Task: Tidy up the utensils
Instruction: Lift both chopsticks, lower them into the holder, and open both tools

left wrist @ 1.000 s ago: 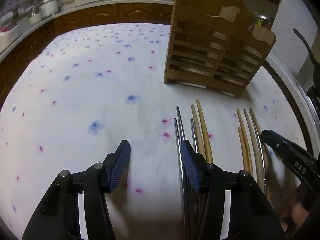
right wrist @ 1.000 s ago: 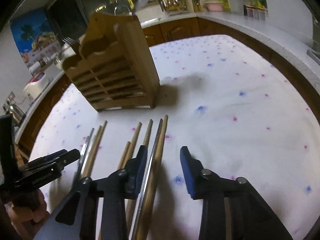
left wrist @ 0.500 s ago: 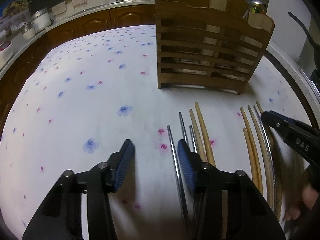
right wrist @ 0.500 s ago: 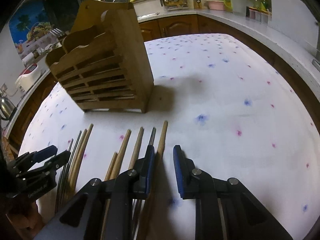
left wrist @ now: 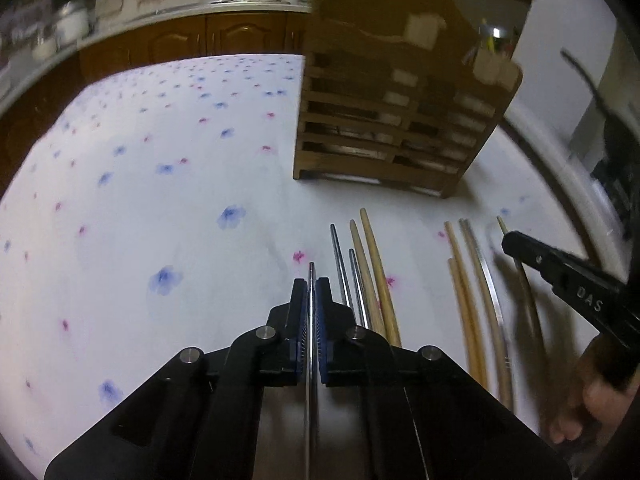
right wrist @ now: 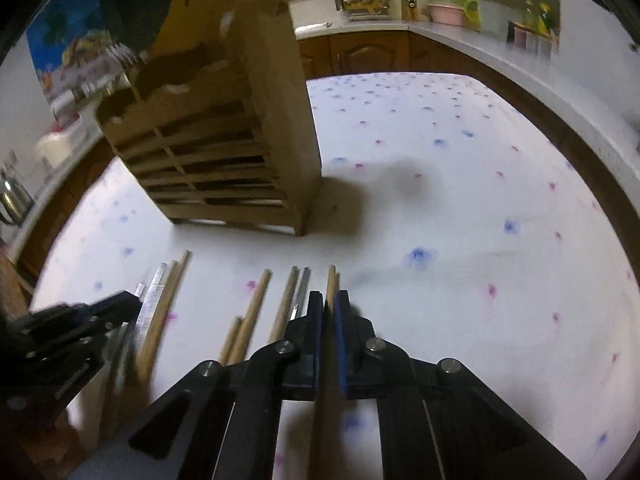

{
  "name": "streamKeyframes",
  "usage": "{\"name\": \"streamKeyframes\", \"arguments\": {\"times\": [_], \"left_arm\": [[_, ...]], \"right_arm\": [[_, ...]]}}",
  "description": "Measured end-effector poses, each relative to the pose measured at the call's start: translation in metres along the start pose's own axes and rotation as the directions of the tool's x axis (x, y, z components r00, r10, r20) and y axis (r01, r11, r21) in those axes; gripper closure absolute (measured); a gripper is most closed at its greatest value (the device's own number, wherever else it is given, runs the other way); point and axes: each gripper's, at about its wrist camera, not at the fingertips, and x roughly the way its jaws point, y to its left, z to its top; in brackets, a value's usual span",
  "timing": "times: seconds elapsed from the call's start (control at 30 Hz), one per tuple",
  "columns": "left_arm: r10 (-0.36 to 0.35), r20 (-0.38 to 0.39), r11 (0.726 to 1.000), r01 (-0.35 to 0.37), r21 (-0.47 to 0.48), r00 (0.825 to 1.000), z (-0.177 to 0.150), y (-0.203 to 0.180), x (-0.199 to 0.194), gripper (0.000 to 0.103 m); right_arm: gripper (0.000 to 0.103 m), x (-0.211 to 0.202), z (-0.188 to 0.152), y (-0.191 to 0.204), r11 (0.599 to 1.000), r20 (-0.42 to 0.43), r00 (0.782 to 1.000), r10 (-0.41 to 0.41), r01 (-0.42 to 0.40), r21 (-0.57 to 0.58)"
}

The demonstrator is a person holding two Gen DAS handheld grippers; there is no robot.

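A table covered by a white cloth with small blue and pink flowers [left wrist: 168, 168] is seen from two gripper cameras. In the left wrist view, the left gripper [left wrist: 311, 286] is closed on a thin metal chopstick [left wrist: 311, 270], which is pinched between the blue pads and whose tip pokes out just past the fingertips — the jaws have just been closing. Just beside it, toward 3 o'clock, two more metal chopsticks [left wrist: 339, 264] and a pair of wooden chopsticks [left wrist: 370, 256] are laid side by side on the cloth. Further toward 3 o'clock another group of wooden and metal sticks [left wrist: 474, 280] is seen, blurred, with the other gripper's black finger over it. A slatted wooden utensil holder [left wrist: 396, 120] stands upright at 1 o'clock, well apart from the chopsticks. In the right wrist view, the right gripper [right wrist: 328, 300] is closed on a wooden chopstick [right wrist: 330, 280], gripped between its pads with the tip showing beyond them; its jaws too have just been closing. Loose chopsticks [right wrist: 256, 308] are spread on the cloth toward 9 o'clock, and the same holder [right wrist: 224, 152] is seen at 11 o'clock. Kitchen counters with wooden cabinets [right wrist: 360, 54] run behind the table at 12 o'clock. Part of a person's hand [left wrist: 592, 404] is visible at 4 o'clock in the left view.
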Motion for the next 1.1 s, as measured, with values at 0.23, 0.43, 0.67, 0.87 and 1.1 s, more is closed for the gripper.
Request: {"name": "streamKeyframes", "arguments": {"times": [0.23,0.43,0.67,0.87,1.1], "left_arm": [[-0.077,0.064,0.996,0.08,-0.048,0.995,-0.002,0.011,-0.041,0.099],[-0.12,0.131,0.991,0.127,-0.05,0.984,-0.001,0.012,-0.081,0.1],[-0.136,0.219,0.989,0.144,-0.023,0.966,0.0,0.012,-0.134,0.1],[-0.132,0.297,0.991,0.136,0.007,0.946,-0.002,0.011,-0.167,0.1],[-0.12,0.342,0.992,0.122,0.013,0.932,0.0,0.011,-0.182,0.1]], "right_arm": [[0.098,-0.054,-0.002,0.001,0.994,0.1,0.99,0.096,-0.101,0.051],[0.098,-0.092,0.001,0.009,0.989,0.168,0.977,0.131,-0.139,0.042],[0.098,-0.131,0.005,0.018,0.986,0.247,0.956,0.157,-0.165,0.013],[0.098,-0.161,0.012,0.028,0.983,0.316,0.932,0.18,-0.183,-0.021],[0.098,-0.177,0.018,0.035,0.978,0.353,0.913,0.204,-0.203,-0.04]]}}
